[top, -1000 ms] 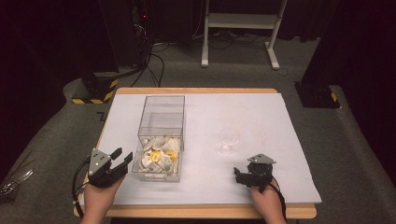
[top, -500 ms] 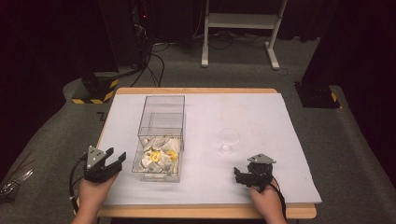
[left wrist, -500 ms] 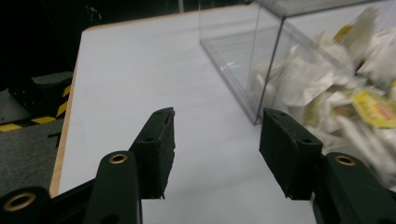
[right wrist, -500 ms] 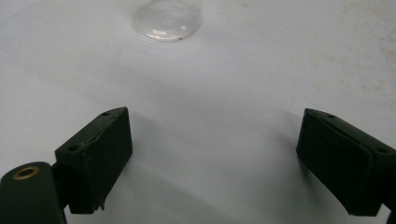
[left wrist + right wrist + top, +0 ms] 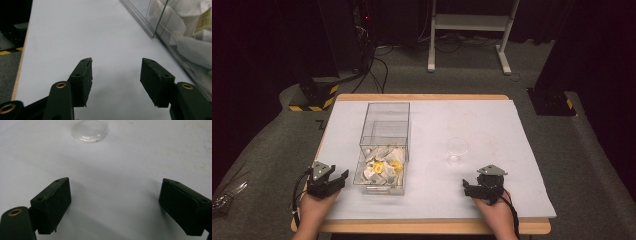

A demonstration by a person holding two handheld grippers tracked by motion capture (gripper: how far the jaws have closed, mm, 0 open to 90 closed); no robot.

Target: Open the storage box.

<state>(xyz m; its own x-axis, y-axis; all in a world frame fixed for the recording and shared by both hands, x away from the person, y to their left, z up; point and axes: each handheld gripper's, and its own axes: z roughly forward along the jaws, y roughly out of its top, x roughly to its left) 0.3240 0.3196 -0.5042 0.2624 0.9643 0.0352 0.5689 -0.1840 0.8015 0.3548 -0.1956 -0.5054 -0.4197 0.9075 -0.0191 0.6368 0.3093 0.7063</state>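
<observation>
A clear plastic box stands on the white table cover, with white and yellow wrapped sachets piled in its near end. In the left gripper view the same clear box lies to the right of the jaws. My left gripper rests low at the table's near left corner beside the box; its jaws have just been opening and nothing is between them. A small clear glass stands right of the box, its foot ahead of my right gripper. My right gripper sits open and empty near the front edge.
The table's wooden front edge runs just below both hands. Grey carpet surrounds the table. A white frame stand and black equipment with cables stand behind it. A black weight with yellow stripes sits at the far left corner.
My left gripper has come down and toward the near left corner, away from the box side, and its jaws stand wider. The right gripper has kept still.
</observation>
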